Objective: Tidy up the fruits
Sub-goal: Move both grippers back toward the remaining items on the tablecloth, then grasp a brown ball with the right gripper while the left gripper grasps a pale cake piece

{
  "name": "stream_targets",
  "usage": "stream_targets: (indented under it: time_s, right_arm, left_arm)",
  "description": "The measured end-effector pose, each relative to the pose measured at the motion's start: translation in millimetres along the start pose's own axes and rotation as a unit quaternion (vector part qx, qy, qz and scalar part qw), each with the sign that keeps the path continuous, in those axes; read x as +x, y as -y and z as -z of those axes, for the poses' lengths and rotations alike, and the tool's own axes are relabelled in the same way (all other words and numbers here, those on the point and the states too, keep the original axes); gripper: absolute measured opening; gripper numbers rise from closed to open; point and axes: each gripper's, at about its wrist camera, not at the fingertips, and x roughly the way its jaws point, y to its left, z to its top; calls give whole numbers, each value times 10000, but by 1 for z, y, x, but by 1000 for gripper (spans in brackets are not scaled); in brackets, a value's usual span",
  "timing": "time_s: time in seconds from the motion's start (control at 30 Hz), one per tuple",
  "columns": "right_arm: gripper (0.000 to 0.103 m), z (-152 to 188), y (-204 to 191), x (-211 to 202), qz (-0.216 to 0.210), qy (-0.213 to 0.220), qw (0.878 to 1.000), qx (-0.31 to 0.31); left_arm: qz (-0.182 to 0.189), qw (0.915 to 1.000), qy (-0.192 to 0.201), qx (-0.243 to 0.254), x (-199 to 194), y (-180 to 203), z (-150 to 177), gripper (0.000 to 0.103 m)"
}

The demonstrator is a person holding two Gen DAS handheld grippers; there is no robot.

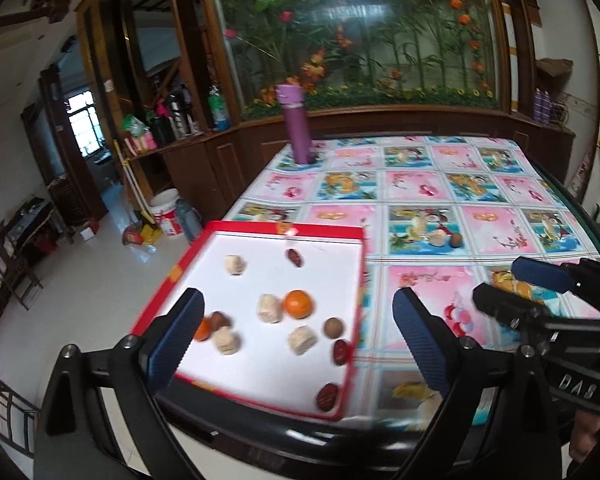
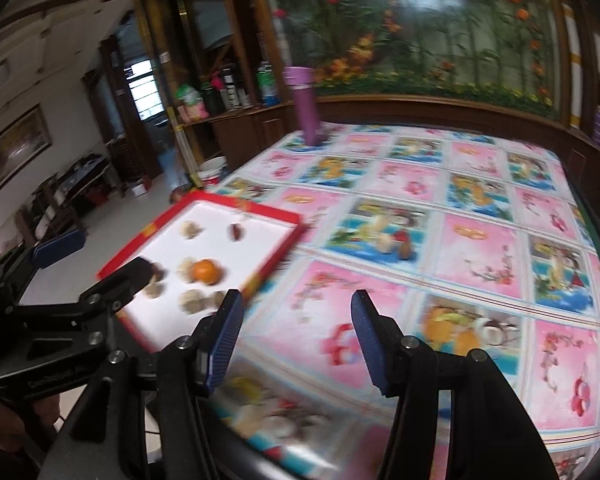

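A red-rimmed white tray (image 1: 284, 229) sits at the table's near left corner. In it lie an orange (image 1: 298, 303), a second orange (image 1: 202, 329) partly behind my left finger, several beige puffed cakes (image 1: 269, 308), red dates (image 1: 294, 257) and a brown longan (image 1: 334, 327). My left gripper (image 1: 296, 332) is open and empty, hovering over the tray's near half. My right gripper (image 2: 296, 340) is open and empty above the tablecloth right of the tray (image 2: 236, 204); it also shows in the left wrist view (image 1: 512, 284). A cake and a brown fruit (image 1: 455, 240) lie on the cloth.
The table has a pink and blue patterned cloth (image 1: 440, 184). A purple flask (image 1: 297, 124) stands at the far left. The table's dark edge (image 1: 268, 436) is near me. Floor, buckets (image 1: 165, 216) and wooden shelves lie to the left.
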Motion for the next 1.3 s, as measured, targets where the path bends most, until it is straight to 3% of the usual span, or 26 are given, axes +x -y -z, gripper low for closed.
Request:
stream_targets:
  time_s: [0.23,0.5,0.63,0.7,0.8,0.9,1.0,1.17,1.3]
  right_arm:
    - [56,-11,67,26,554,-271,9973,404]
    - [56,-27,95,91,594,-699,9950,391]
    - [55,-33,102,127,515,-966,9932,399]
    - [52,-35,100,139,540,-1031,9928,295]
    - [36,-35,94,149,518,-1150,9920,114]
    - [33,-35,93,154,547,-1111,9923,-7]
    - [21,-35,99,153,506,-1076,9929,-13]
    - [20,-36,109,149,425,-1158,9924,48]
    - [20,-43,133,140,542,-1180,9902,510]
  left_arm:
    - [379,9982,-397,225,51,42,-19,96]
    - [589,9920,-1072,311,124,73,-32,96]
    - [684,9905,-1136,361,135,77,-35,96]
    - [693,9902,-1145,406,140,79,-39,96]
    - [718,9898,-1168,380,148,80,-45,96]
    - [680,9898,-1184,404,156,82,-51,96]
    - [663,9898,-1205,374,160,84,-54,96]
    - [703,9891,-1224,414,162,95,-58,96]
    - [793,9873,-1268,528,168,112,-59,96]
